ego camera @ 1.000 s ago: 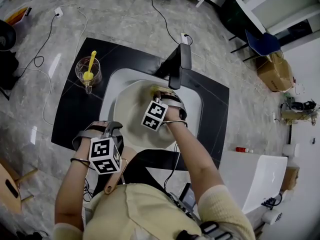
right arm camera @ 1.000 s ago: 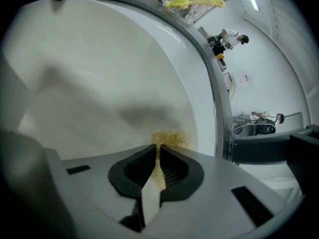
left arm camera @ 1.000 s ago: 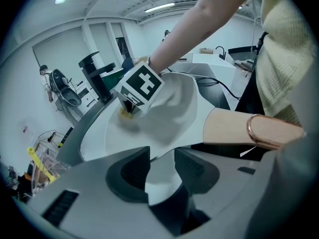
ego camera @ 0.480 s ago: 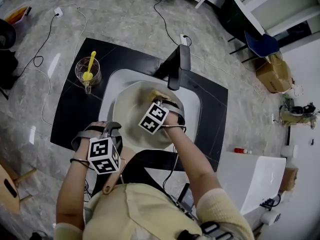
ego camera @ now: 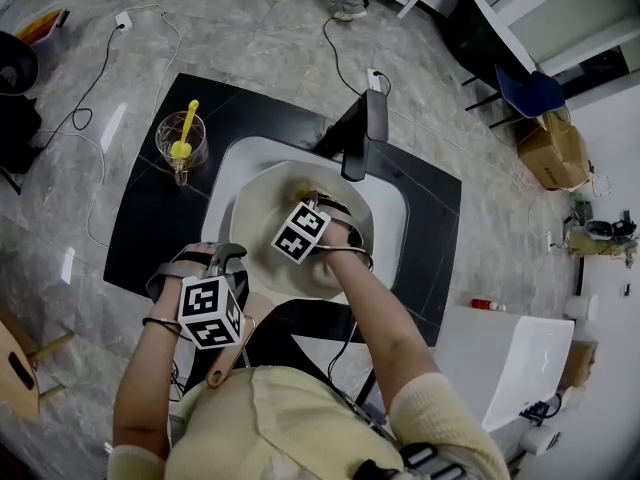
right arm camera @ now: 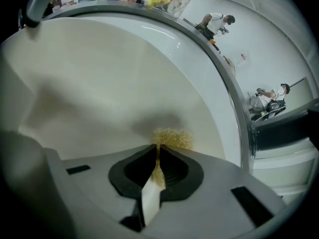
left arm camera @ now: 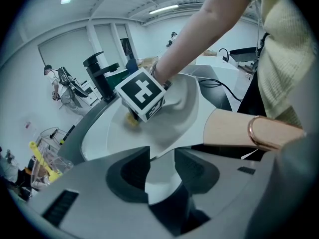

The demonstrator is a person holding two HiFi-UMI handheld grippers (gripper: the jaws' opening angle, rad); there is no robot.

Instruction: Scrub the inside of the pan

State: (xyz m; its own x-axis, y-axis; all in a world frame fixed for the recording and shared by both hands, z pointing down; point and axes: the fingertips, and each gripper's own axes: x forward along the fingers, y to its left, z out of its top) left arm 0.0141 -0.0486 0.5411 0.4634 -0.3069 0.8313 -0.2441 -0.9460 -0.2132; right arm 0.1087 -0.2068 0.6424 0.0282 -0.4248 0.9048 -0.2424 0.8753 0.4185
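Note:
A cream pan (ego camera: 262,218) lies tilted in the white sink (ego camera: 392,220). Its wooden handle (ego camera: 228,360) runs back toward the person. My left gripper (ego camera: 233,274) sits at the pan's near rim, jaws wide and closed on the handle's neck (left arm camera: 160,159). My right gripper (ego camera: 312,194) reaches into the pan, shut on a yellow scrub sponge (right arm camera: 172,137). The sponge presses on the pan's inner wall (right arm camera: 99,83). In the left gripper view the right gripper's marker cube (left arm camera: 141,93) hides most of the sponge (left arm camera: 131,121).
A black faucet (ego camera: 357,133) rises behind the sink. A glass mug with a yellow brush (ego camera: 182,140) stands on the black counter at the left. Cables trail over the marble floor. A white box (ego camera: 505,353) sits at the right.
My right gripper has slid a little to the left across the pan's inside with the sponge. The left gripper has kept its hold and place.

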